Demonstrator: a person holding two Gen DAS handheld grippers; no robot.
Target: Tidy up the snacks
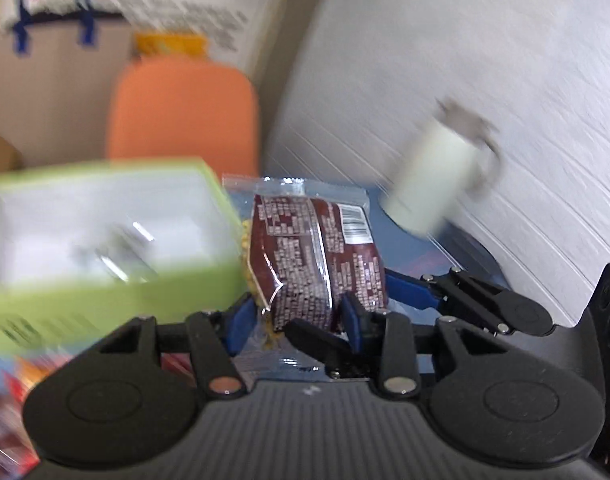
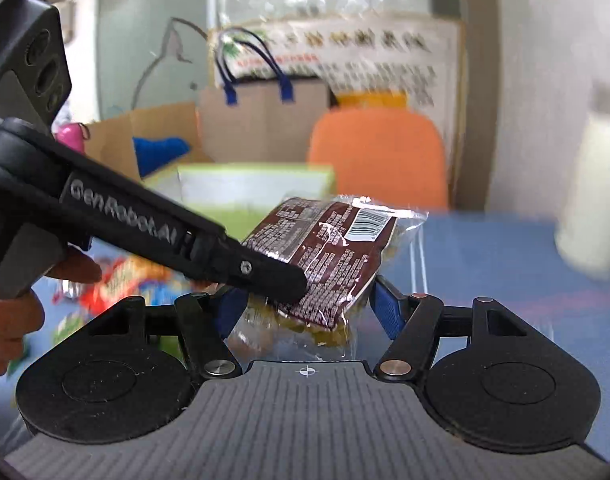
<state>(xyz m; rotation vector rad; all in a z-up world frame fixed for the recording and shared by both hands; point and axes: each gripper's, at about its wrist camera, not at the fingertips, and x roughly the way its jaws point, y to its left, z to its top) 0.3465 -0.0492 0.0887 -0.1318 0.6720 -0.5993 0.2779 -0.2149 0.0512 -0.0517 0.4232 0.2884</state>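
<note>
A dark red snack packet (image 1: 317, 252) with white print and a clear edge is held between the blue pads of my left gripper (image 1: 297, 316), which is shut on it above the blue table. In the right wrist view the same packet (image 2: 329, 248) sits between the blue pads of my right gripper (image 2: 309, 308), which also looks shut on it. The left gripper's black finger (image 2: 265, 272) lies across the packet from the left. A lime green box (image 1: 105, 236) with a white inside stands just left of the packet.
A white mug (image 1: 437, 176) stands on the blue table (image 2: 485, 252) to the right. Loose colourful snack packets (image 2: 121, 280) lie at the left. An orange chair (image 2: 377, 156), a paper bag (image 2: 261, 116) and cardboard boxes stand behind. A white wall is at the right.
</note>
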